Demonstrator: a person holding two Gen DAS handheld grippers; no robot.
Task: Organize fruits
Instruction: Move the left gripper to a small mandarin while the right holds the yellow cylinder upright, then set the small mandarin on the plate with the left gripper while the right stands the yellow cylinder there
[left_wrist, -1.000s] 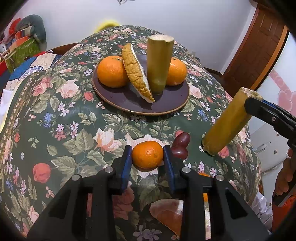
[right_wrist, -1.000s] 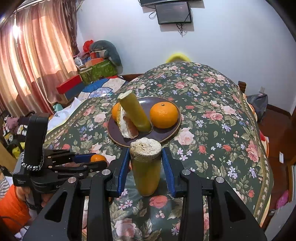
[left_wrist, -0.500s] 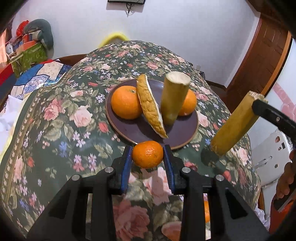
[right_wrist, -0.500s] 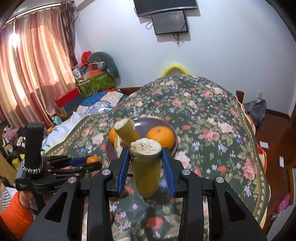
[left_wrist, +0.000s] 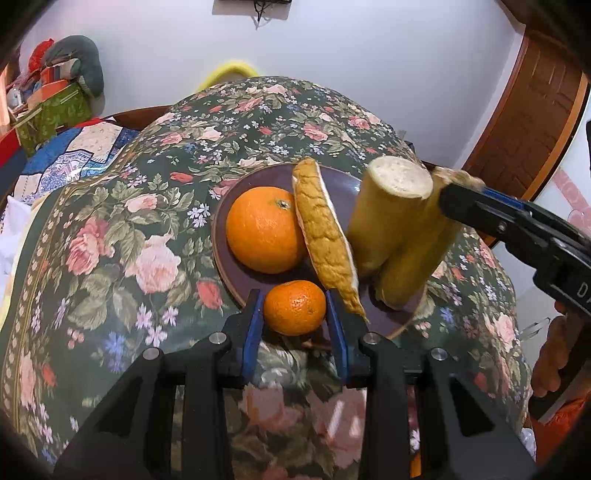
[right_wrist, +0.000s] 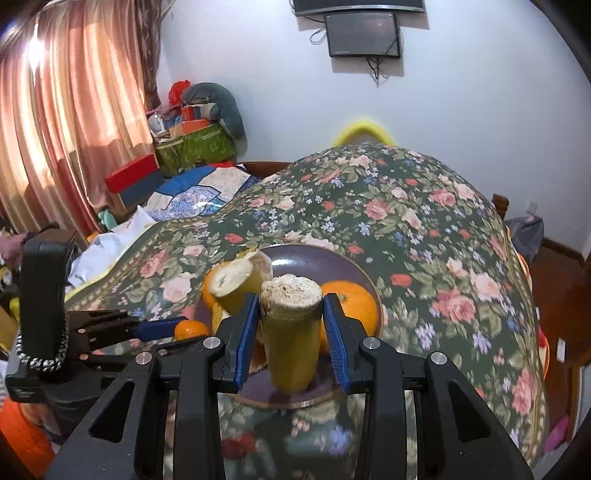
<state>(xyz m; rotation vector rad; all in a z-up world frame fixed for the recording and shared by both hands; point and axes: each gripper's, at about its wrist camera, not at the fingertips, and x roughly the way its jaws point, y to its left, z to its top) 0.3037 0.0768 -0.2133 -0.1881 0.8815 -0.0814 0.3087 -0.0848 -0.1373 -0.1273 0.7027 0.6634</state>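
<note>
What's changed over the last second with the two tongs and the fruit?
Both tongs carried their loads to the plate: the left tongs brought the small mandarin over its near rim, the right tongs the sugarcane piece over it. Both grips unchanged; plated fruit unmoved.

Right gripper over the plate

Its jaws clamp an upright yellow stalk above the plate's near rim, beside an orange.
</note>
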